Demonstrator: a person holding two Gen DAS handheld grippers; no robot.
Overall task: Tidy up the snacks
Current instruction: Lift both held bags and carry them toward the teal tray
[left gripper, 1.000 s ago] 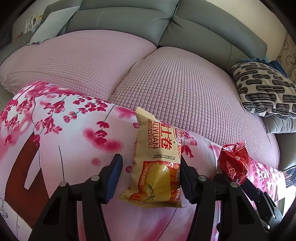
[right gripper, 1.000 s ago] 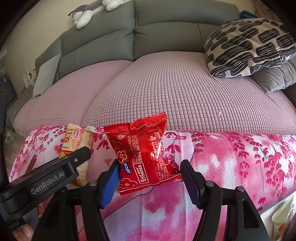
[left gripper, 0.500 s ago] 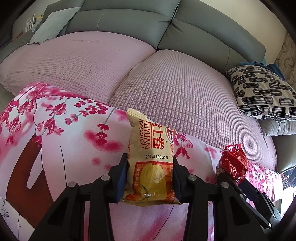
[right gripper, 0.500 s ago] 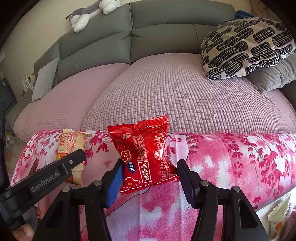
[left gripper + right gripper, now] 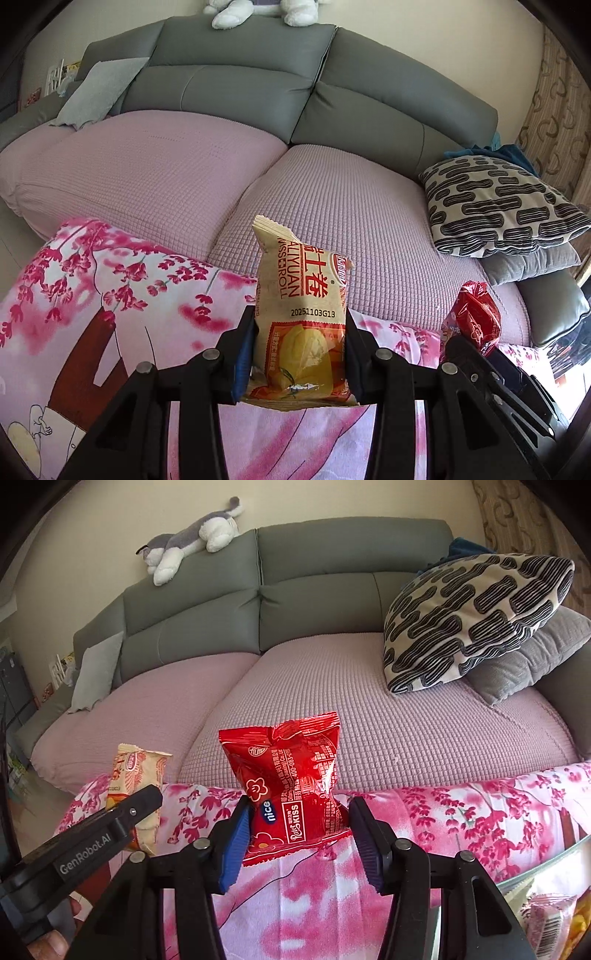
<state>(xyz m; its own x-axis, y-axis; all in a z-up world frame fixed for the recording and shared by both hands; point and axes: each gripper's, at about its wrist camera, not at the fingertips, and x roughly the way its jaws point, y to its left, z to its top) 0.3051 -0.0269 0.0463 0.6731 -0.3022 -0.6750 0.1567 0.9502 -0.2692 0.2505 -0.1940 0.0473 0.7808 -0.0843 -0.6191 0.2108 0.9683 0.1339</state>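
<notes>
Snacks: yellow pack (image 5: 301,325), red pack (image 5: 291,790) | floral cloth (image 5: 122,295) | grey sofa (image 5: 236,85)

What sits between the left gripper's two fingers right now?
The yellow Swiss roll packet, pinched at its lower half by the left gripper, shown in the left wrist view. The right gripper likewise clamps the red snack packet.

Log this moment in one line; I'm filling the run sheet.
left gripper: shut on yellow pack | right gripper: shut on red pack
</notes>
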